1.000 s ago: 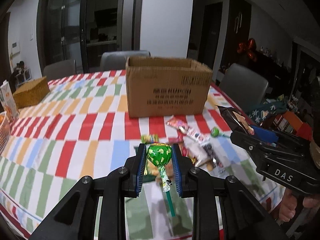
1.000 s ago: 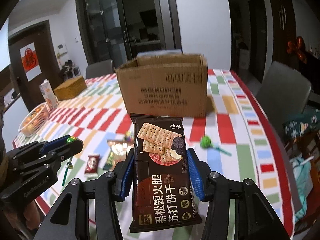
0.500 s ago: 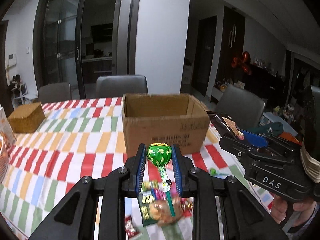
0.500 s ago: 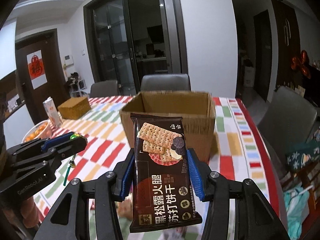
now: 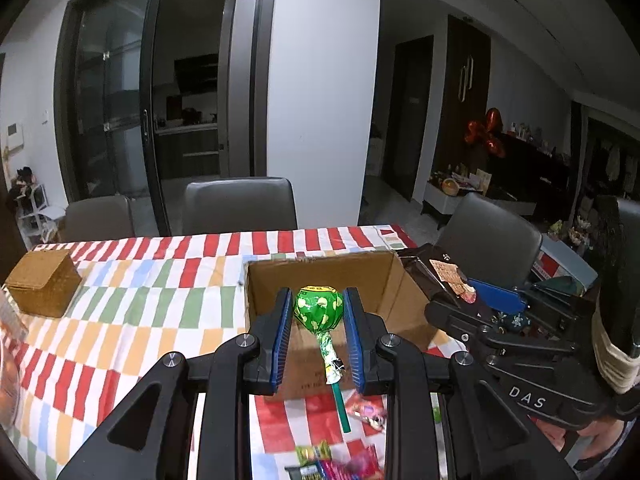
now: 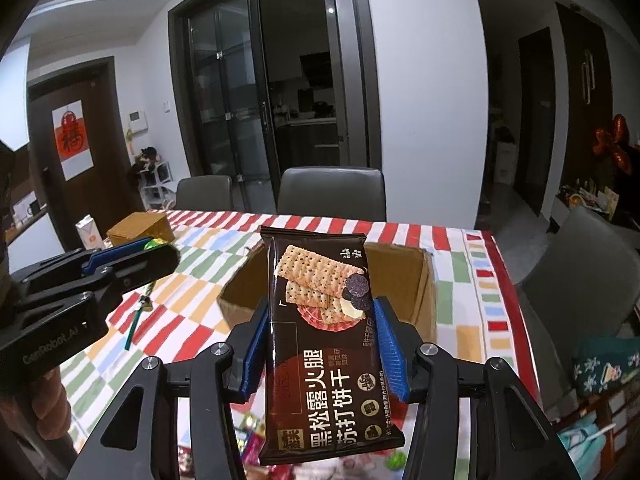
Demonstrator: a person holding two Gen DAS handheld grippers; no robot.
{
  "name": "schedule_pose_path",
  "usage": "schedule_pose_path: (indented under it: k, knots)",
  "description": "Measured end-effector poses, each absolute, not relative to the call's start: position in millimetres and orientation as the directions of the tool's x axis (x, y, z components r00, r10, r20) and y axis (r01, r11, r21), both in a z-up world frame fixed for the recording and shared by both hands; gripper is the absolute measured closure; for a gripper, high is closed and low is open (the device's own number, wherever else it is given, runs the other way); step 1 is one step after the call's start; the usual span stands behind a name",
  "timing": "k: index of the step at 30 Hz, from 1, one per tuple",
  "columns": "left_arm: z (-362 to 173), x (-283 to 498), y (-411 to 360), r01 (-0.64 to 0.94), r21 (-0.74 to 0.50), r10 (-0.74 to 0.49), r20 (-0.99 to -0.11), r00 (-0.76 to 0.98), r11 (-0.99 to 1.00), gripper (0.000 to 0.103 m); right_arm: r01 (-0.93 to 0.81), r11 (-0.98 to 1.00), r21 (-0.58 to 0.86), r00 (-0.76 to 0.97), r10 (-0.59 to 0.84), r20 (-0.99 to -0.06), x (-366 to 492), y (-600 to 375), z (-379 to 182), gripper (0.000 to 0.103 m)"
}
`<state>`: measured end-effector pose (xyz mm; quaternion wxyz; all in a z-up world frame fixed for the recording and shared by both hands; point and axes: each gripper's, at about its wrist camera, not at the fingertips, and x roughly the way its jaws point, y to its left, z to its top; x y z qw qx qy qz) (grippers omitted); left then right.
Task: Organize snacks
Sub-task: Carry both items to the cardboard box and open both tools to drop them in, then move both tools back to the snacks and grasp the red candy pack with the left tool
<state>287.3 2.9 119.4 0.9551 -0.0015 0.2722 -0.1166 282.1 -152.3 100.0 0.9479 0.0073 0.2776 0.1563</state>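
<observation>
Striped tablecloth (image 5: pixel 132 312); left hand-held gripper (image 5: pixel 319 312) clamps lollipop (image 5: pixel 319 309), right hand-held gripper (image 6: pixel 322 330) clamps cracker packet (image 6: pixel 326 344).

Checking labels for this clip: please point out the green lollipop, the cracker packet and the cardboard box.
green lollipop (image 5: pixel 319 307): left wrist view, on its wrapped head.
cracker packet (image 6: pixel 320 340): right wrist view, on the middle of its front.
cardboard box (image 5: pixel 400 300): left wrist view, on its inner right wall.

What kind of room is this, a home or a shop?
Most likely a home dining room: a table under a striped tablecloth with grey dining chairs around it, and glass sliding doors that seem to lead to a kitchen.
</observation>
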Motion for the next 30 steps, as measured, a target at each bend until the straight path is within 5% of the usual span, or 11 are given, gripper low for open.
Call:
schedule_pose_path:
  k: [18,20,30]
  knots:
    - [87.7,402.9,-14.4,0.175,-0.061,-0.172,-0.653,0.738,0.983,0.076,-0.246,0.964,0.102,0.733,0.254,-0.631,388.1,-148.9,85.7,0.052]
    - [88.5,401.4,-15.1,0.161,-0.050,-0.155,-0.648,0.746,0.986,0.062,-0.258,0.961,0.096,0.722,0.257,-0.643,393.6,-148.3,80.9,0.051]
    - [97.4,350.5,-9.7,0.168,-0.022,-0.146,-0.611,0.778,0.986,0.046,-0.244,0.968,0.060,0.767,0.230,-0.598,364.0,-153.1,89.3,0.043]
